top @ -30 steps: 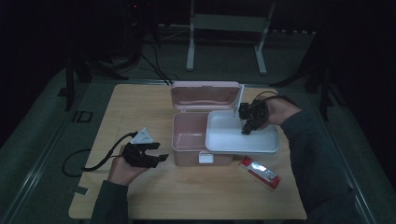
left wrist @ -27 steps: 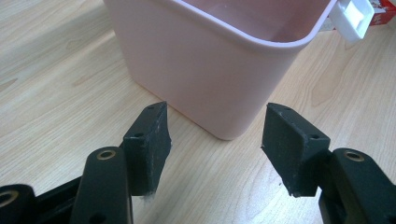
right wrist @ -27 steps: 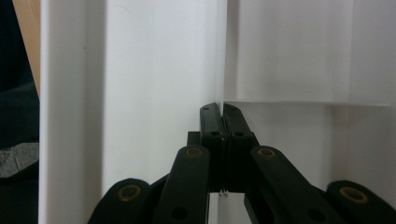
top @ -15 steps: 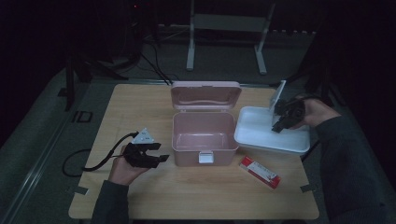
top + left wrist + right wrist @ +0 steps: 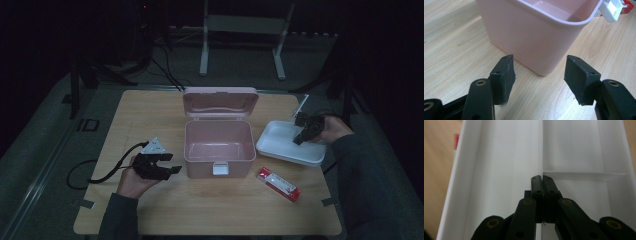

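Right gripper [image 5: 301, 136] has its jaws clamped tight on the thin centre divider wall of a white rectangular plastic tray insert [image 5: 280, 142], which sits on the light wooden table [image 5: 150, 115] to the right of the box, well apart from the left gripper. In the right gripper view the tray insert [image 5: 499, 170] shows one long compartment on one side of the divider and smaller sections split by a cross wall on the other; the compartments in view hold nothing. I cannot tell whether the tray's base is fully resting on the table or slightly lifted.

Pink rectangular plastic storage box [image 5: 217, 145] stands mid-table, hinged pink lid [image 5: 220, 101] swung open and leaning back behind it, white latch [image 5: 220, 169] on the front wall. Inside of the box is bare.

Left gripper [image 5: 159, 169] is held just above the table left of the box, jaws spread wide, nothing between them. In the left gripper view the box's corner [image 5: 541, 42] sits just beyond the pads, not touching them.

Red-and-white flat packet [image 5: 278, 183] lies on the table in front of the tray, near the box's right front corner.
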A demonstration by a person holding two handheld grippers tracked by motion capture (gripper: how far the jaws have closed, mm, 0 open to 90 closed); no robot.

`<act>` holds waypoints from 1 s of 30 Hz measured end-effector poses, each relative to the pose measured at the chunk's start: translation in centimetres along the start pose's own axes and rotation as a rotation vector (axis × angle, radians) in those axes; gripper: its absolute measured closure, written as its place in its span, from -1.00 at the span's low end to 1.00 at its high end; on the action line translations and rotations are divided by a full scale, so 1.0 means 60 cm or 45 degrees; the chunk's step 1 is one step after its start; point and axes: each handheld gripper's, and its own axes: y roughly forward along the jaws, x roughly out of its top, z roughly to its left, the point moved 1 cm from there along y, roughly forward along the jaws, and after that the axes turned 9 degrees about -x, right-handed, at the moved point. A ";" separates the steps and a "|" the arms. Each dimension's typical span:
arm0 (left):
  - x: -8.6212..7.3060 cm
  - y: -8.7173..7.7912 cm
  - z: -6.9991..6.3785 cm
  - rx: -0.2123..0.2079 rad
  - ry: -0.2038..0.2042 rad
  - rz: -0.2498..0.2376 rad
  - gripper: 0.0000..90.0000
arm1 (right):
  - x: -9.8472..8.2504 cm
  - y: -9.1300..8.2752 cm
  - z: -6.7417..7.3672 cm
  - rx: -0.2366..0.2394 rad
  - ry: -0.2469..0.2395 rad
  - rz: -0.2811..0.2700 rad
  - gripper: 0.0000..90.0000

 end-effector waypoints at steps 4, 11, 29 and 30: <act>-0.001 0.000 0.000 0.002 0.001 -0.001 -0.09 | 0.010 0.040 0.002 0.024 0.003 0.048 0.99; -0.001 -0.001 0.001 0.002 0.001 0.000 -0.09 | 0.009 0.087 0.010 0.039 0.014 0.120 0.98; -0.002 0.001 0.000 0.004 -0.001 -0.003 -0.09 | 0.000 0.043 0.030 0.103 0.129 -0.026 0.37; -0.002 0.001 0.000 0.004 -0.001 -0.003 -0.09 | 0.001 0.041 0.034 0.088 0.130 -0.027 0.35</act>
